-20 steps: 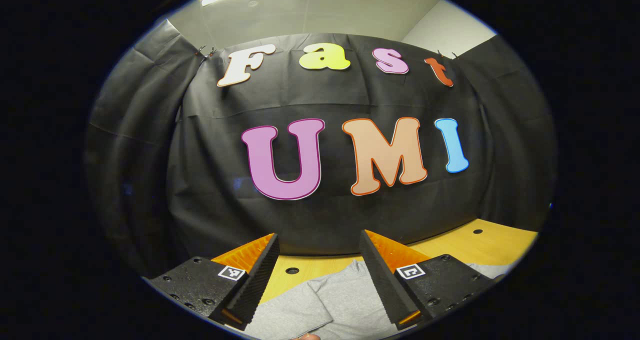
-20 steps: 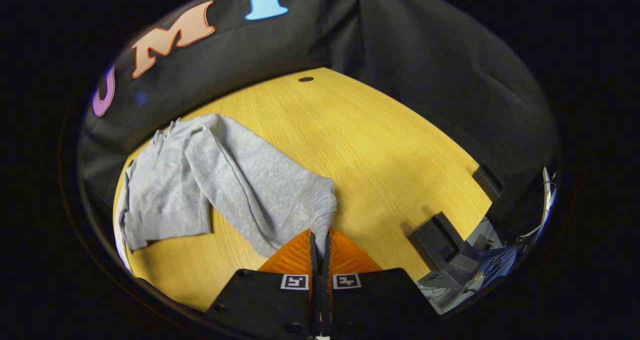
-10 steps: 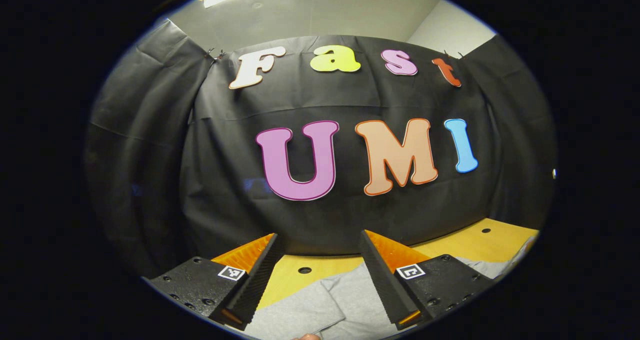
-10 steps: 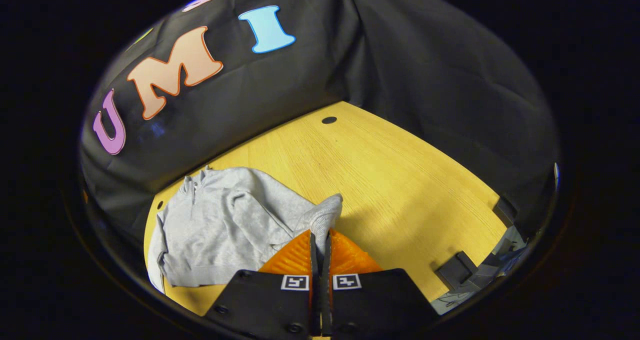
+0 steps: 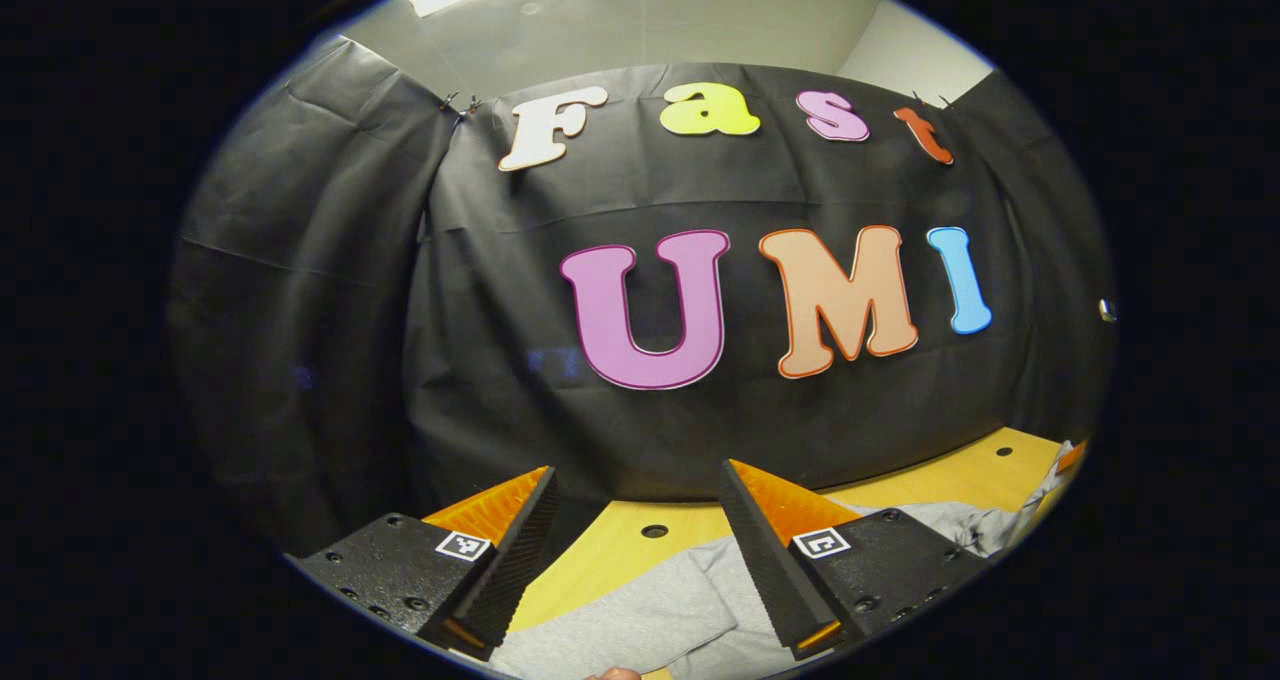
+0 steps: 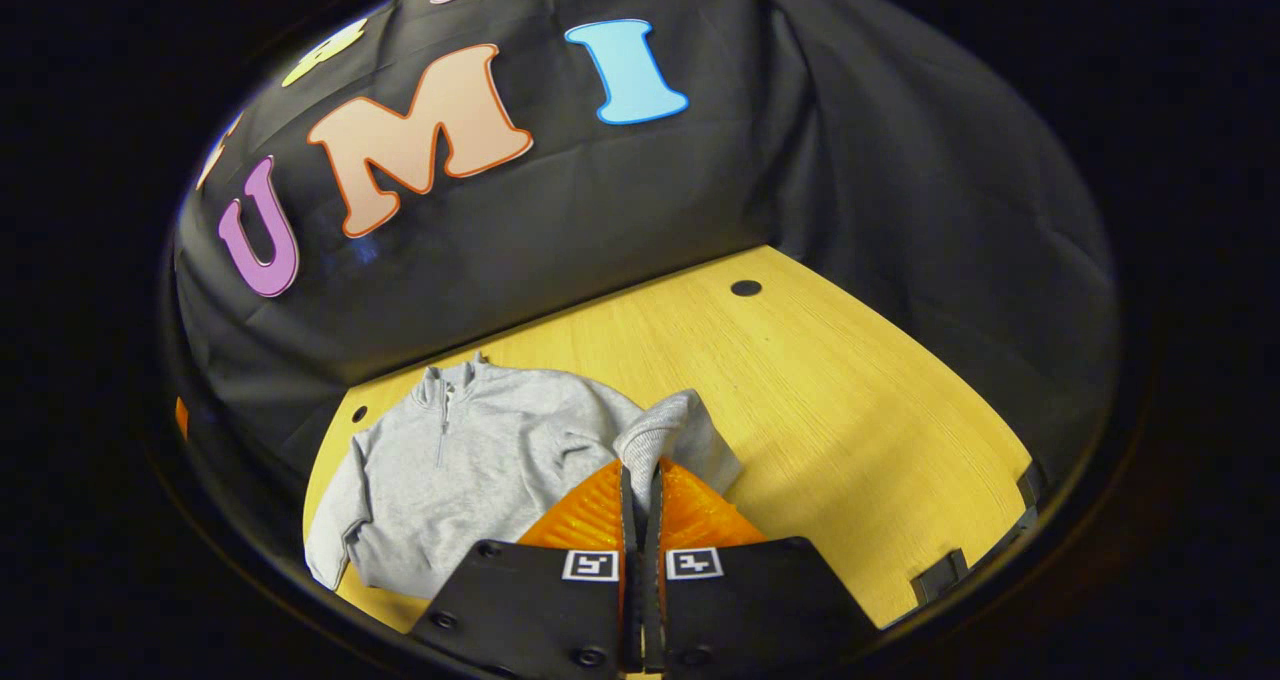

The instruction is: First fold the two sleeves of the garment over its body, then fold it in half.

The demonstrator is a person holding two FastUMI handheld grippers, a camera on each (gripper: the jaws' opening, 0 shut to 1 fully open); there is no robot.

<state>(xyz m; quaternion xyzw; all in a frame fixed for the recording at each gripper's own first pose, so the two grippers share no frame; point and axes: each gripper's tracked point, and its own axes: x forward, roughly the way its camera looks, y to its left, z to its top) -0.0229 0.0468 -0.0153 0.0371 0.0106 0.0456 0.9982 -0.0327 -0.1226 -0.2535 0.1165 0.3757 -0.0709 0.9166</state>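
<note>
Right gripper [image 6: 640, 480] clenched on the cuff end of one sleeve [image 6: 665, 430] of the grey garment [image 6: 470, 470], both orange fingers [image 6: 590, 510] pressed together with cloth pinched between them; the sleeve is lifted off the bench [image 6: 850, 410] and bunched just above the fingertips, draped toward the garment body. The garment is a grey zip-collar sweatshirt lying flat on the yellow wooden bench, collar [image 6: 445, 385] toward the back edge by the black cloth wall, body near the bench's left side in the right gripper view. Other sleeve [image 6: 335, 520] lies along the body at the left edge, not folded across the chest as far as can be told. Left gripper [image 5: 635, 540] released, fingers spread wide with nothing between them, held above the garment [image 5: 640, 620] near the back edge of the bench [image 5: 950, 475], pointing at the wall. Round hole [image 5: 654, 531] in the bench shows between its fingers.
</note>
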